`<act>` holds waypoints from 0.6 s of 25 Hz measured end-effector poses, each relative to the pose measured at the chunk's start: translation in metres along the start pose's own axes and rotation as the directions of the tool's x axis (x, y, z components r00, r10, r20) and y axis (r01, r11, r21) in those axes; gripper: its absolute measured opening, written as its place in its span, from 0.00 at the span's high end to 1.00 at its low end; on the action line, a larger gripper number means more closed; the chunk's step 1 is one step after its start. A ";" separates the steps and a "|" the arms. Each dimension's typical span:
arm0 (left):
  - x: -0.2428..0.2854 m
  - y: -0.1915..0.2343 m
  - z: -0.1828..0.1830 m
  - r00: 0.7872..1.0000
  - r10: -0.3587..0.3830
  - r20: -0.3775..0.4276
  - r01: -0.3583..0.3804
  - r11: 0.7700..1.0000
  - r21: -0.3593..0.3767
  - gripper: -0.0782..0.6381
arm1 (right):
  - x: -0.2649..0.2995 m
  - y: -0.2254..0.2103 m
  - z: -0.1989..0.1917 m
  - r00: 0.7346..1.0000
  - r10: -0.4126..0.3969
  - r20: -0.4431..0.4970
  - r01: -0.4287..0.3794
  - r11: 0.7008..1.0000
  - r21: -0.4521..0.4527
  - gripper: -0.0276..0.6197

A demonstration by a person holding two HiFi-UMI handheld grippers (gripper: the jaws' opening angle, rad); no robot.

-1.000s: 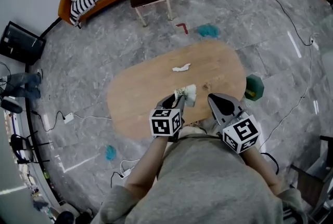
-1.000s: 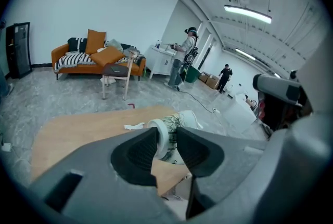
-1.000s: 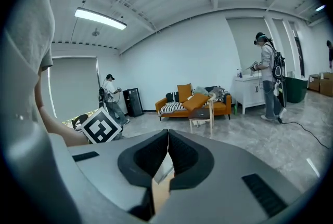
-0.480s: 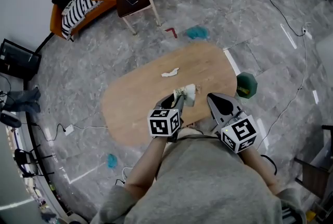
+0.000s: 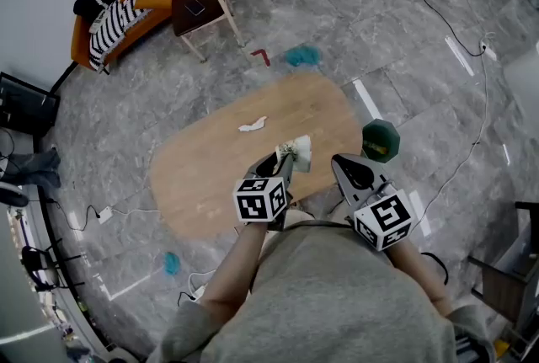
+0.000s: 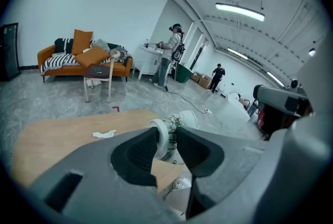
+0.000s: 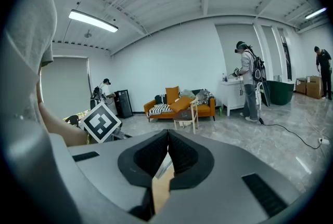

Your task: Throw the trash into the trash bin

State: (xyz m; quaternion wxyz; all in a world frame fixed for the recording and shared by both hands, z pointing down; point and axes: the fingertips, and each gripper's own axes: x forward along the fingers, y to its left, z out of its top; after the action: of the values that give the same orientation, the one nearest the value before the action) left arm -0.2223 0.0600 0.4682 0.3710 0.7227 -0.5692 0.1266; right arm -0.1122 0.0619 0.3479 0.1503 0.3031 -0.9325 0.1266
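Nearest the body, the left gripper [image 5: 285, 161] pinches the wall of a white cup [image 5: 298, 152] with a green print. One jaw is inside the rim and the other outside, so only a thin strip of the cup is held. Beside it, the right gripper [image 5: 340, 165] has its jaws pressed together on nothing. Both hang over the near edge of the wooden surface [image 5: 210, 176], where a crumpled tissue [image 5: 252, 125] lies farther out, well apart from either gripper. The green trash bin [image 5: 381, 140] stands on the floor just beside the surface's right end. It is beyond the right gripper, and its mouth seems to face up, though the head view is too steep to be sure. The cup's soft wall could buckle or slip from so narrow a pinch on the way over. The left gripper must pass close by the right one to reach the bin, and may knock it. A release from high up could bounce the cup off the small bin's rim onto the floor. The tissue could also be overlooked.
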 end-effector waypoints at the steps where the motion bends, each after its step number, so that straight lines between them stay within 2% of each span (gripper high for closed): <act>1: 0.003 -0.005 0.001 1.000 0.000 -0.001 0.000 1.000 -0.001 0.72 | -0.003 -0.005 0.000 1.000 0.000 -0.002 0.000 1.000 0.002 0.95; 15: 0.042 -0.066 0.010 0.999 -0.026 -0.033 0.027 0.999 0.041 0.72 | -0.029 -0.063 0.002 1.000 -0.002 0.007 0.002 0.999 0.033 0.94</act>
State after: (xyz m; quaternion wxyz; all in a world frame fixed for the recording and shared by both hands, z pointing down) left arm -0.1513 0.0279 0.4609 0.3669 0.7356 -0.5507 0.1451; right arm -0.0517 0.0271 0.3451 0.1422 0.3069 -0.9304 0.1411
